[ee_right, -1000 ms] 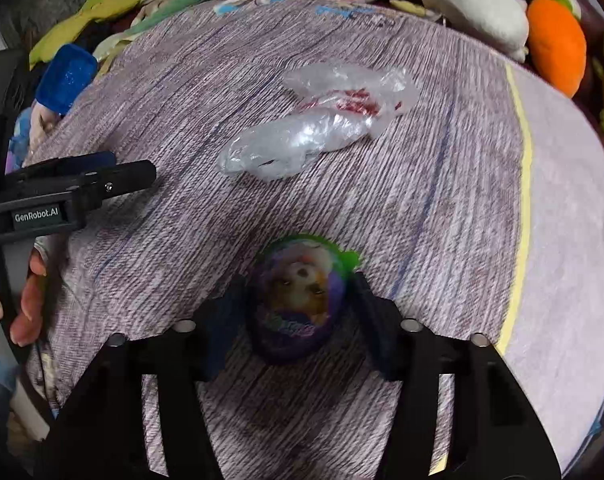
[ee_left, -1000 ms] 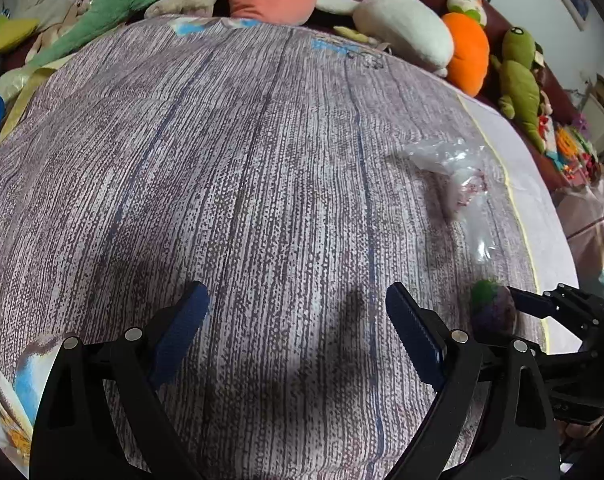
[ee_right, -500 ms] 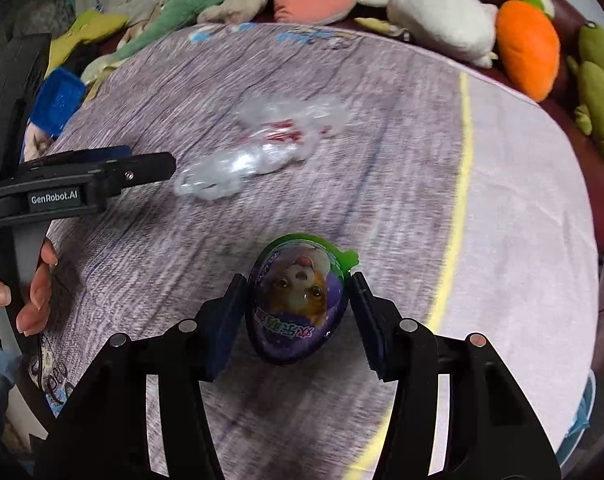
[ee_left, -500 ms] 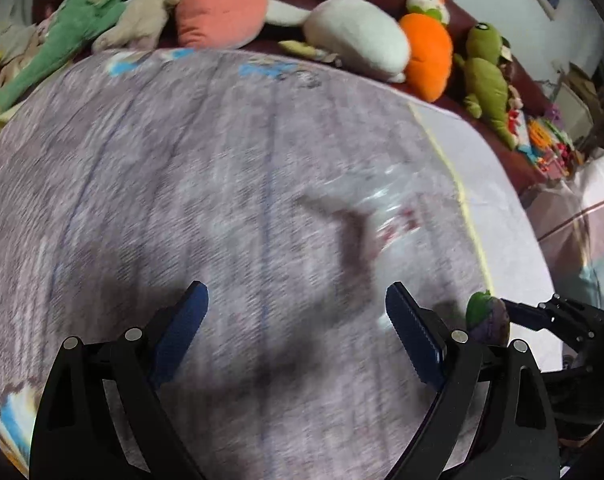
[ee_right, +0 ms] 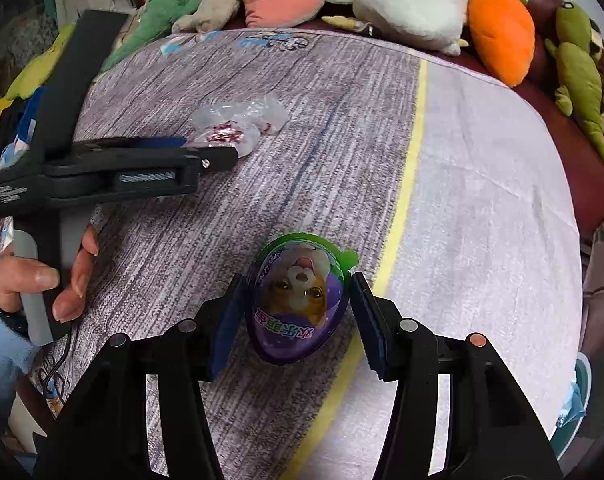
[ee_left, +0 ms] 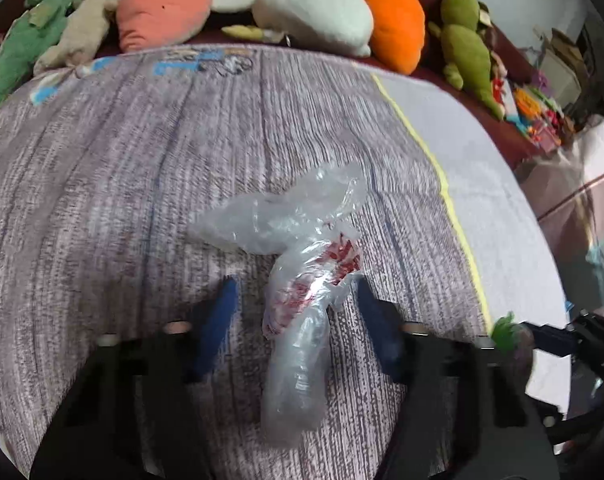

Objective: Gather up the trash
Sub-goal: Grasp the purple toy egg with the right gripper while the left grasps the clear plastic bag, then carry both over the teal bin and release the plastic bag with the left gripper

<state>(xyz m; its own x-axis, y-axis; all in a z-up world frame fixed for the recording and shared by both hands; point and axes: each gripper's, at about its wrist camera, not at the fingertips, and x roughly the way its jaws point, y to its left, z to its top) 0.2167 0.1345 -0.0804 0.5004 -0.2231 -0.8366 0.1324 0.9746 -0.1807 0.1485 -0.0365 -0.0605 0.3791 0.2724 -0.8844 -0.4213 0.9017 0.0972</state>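
The right claw point(ee_right: 298, 312) clamps a purple toy egg point(ee_right: 298, 300) above the desk point(ee_right: 482, 168). The left claw point(ee_left: 298, 320) stands wide astride the crumpled plastic bag point(ee_left: 298, 276) lying there; thin film could slip free if the jaws catch only a loose fold. Only the right view shows the hand point(ee_right: 42, 280) on the handle; only the left shows the bag's long tail.

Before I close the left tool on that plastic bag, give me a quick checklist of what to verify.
1. Clear plastic bag lies between the left tool's fingers: ok.
2. Left tool open wide enough: ok.
3. Fingers low enough to touch the bag: cannot tell.
4. Right tool shut on the purple egg: ok.
5. Right tool apart from the bag: ok.
6. Tablecloth not bunched between the fingers: ok.
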